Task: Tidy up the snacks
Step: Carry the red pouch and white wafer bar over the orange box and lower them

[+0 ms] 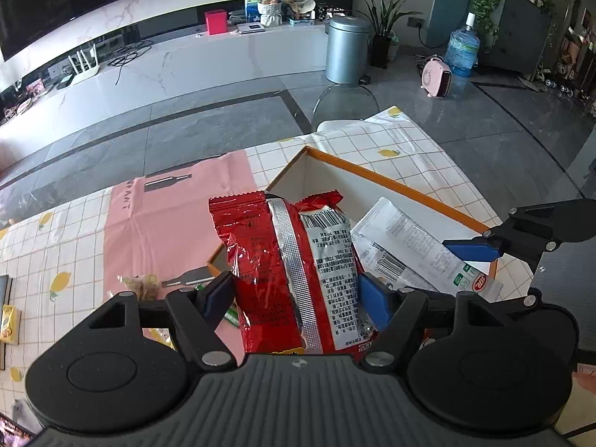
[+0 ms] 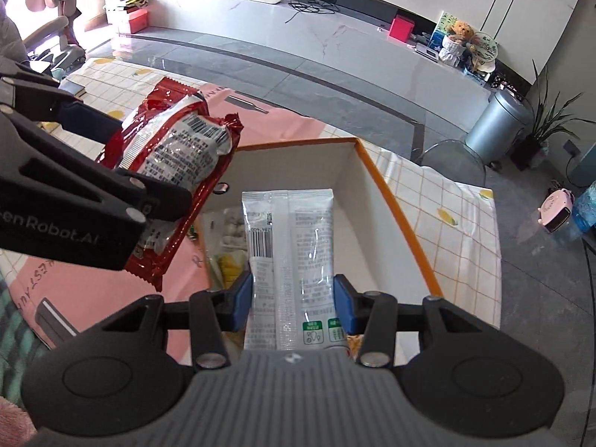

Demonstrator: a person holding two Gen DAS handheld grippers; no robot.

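Observation:
My left gripper (image 1: 296, 296) is shut on a red snack bag (image 1: 287, 268) with a silver seam, held up over the near-left corner of the orange-rimmed white box (image 1: 391, 182). The same red snack bag (image 2: 175, 160) shows at the left of the right wrist view, clamped by the left gripper (image 2: 123, 156). My right gripper (image 2: 292, 300) is shut on a white and clear snack packet (image 2: 290, 253), held above the inside of the orange-rimmed white box (image 2: 395, 201). That white packet (image 1: 406, 246) and the right gripper (image 1: 480, 249) show at the right in the left wrist view.
The box stands on a checked lemon tablecloth (image 1: 409, 152) with a pink mat (image 1: 167, 219) to its left. Loose snacks (image 1: 141, 285) lie on the mat, and a few small snacks (image 2: 231, 234) rest in the box. A clear chair (image 1: 344, 102) stands beyond the table edge.

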